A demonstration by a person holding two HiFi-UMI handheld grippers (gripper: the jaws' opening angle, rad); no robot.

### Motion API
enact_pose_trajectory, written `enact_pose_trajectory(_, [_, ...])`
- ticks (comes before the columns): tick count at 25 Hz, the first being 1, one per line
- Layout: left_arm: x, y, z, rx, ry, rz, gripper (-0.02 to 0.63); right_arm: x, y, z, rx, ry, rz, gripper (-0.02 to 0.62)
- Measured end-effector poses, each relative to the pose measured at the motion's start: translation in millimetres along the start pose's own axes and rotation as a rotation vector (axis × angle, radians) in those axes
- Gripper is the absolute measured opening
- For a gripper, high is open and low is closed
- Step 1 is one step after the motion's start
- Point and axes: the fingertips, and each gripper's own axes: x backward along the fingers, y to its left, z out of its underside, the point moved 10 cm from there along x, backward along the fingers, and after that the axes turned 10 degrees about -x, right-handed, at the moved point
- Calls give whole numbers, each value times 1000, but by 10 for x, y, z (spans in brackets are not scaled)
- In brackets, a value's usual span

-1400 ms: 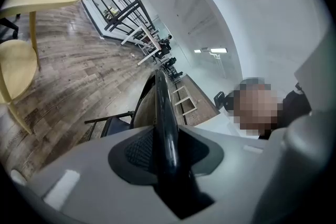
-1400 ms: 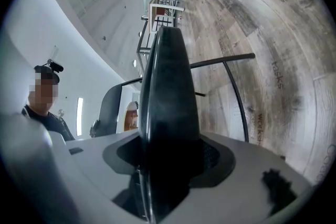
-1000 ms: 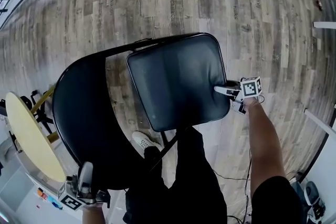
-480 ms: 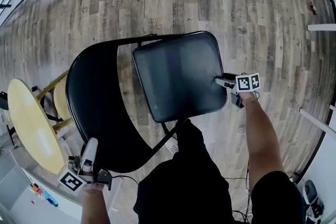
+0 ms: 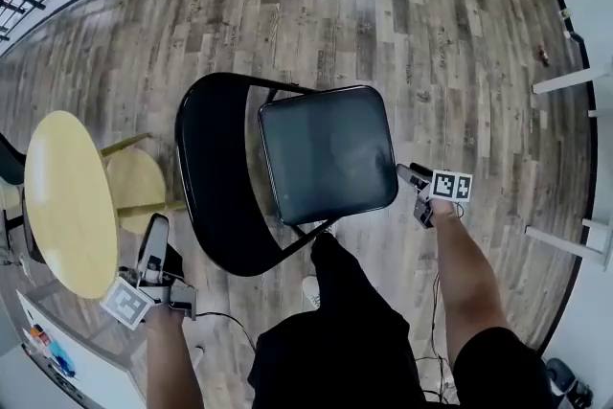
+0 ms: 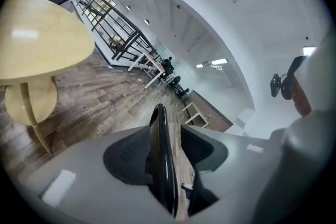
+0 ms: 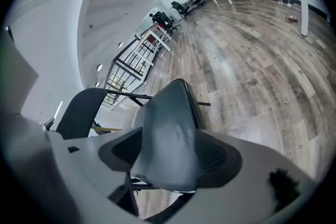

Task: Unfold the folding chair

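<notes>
Obs.: the folding chair is standing opened out on the wood floor directly in front of the person. Its seat is lying roughly flat, and the backrest is curving up on the seat's left side, near the round yellow table. The right gripper is hovering at the seat's right edge. Its jaws have just been opening and are standing wide. Its own view is showing the padded seat edge between them, with the pads apparently off it. The left gripper is hanging just beside the backrest rim, and the head view is showing it apart from the rim. Its jaws have also just been opening and are gaping, with the thin black rim lining up between them, nearer the left pad and seemingly not squeezed. Judgement: the unfolding is looking all but finished, and the step in hand is the release. Doing it well is meaning drawing each gripper straight back along its own jaws, keeping them wide until clear, so that no pad is dragging the rim or lifting the seat. It is also meaning checking that the seat is pressed fully down and the legs are sitting square. What looks like the person's shoe is sitting close under the frame.
</notes>
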Motion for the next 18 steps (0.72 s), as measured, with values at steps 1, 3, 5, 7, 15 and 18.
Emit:
enact_pose_trajectory(1, [128, -19, 1, 15, -27, -12, 182, 56, 105, 123, 9, -5, -10, 325])
enact_pose_trajectory(3, [408, -65, 38, 62, -68, -22, 148, 184, 342, 385, 19, -21, -36, 324])
enact_pose_trajectory(5, [731, -136, 122, 98, -83, -20, 122, 338, 591, 668, 6, -44, -68, 322])
enact_pose_trajectory(7, [1052, -243, 242, 118, -84, -14, 19, 494, 838, 927, -4, -62, -101, 314])
enact_pose_trajectory(15, [2013, -692, 823, -95, 124, -74, 6, 1170, 1604, 1639, 56, -114, -88, 8])
enact_pose_trajectory(18, [2156, -924, 952, -254, 235, -91, 6, 1472, 1894, 1875, 44, -127, -161, 8])
